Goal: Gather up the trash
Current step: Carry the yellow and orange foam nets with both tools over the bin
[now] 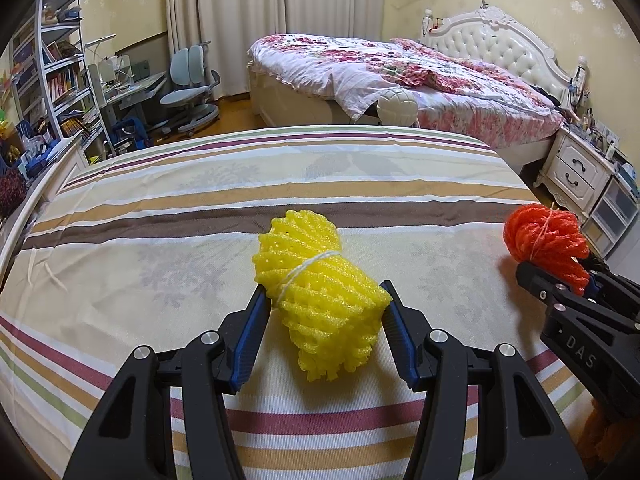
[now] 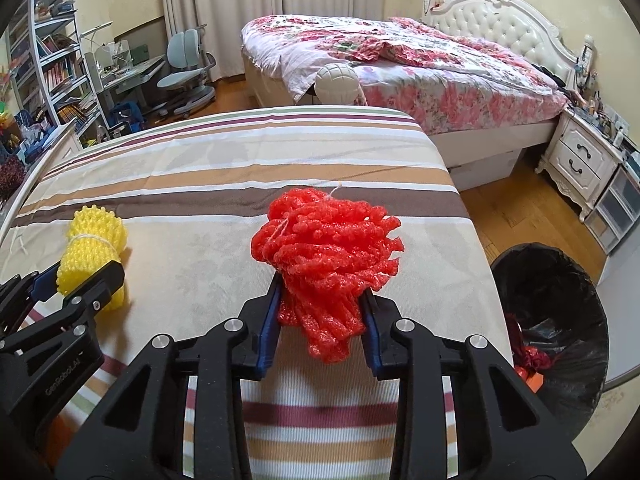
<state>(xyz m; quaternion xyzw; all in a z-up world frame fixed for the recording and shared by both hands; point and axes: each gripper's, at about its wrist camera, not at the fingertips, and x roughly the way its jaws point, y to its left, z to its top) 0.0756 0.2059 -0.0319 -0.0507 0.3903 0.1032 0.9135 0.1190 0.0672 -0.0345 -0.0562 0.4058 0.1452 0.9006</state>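
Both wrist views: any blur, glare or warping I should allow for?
Left wrist view: sharp, evenly lit, yellow foam net crisp, striped sheet edge bowed by the fisheye, corners black. Right wrist view: equally sharp, red foam net clear, no glare; trash bin interior dark, contents hard to read.

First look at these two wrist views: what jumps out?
Two bright foam-net bundles on the striped bedspread: the yellow bundle sits between the left gripper's blue pads, and the red bundle is pinched in the right gripper. Beside the bed, at the right of the right wrist view, stands a black-lined trash bin with scraps already inside.
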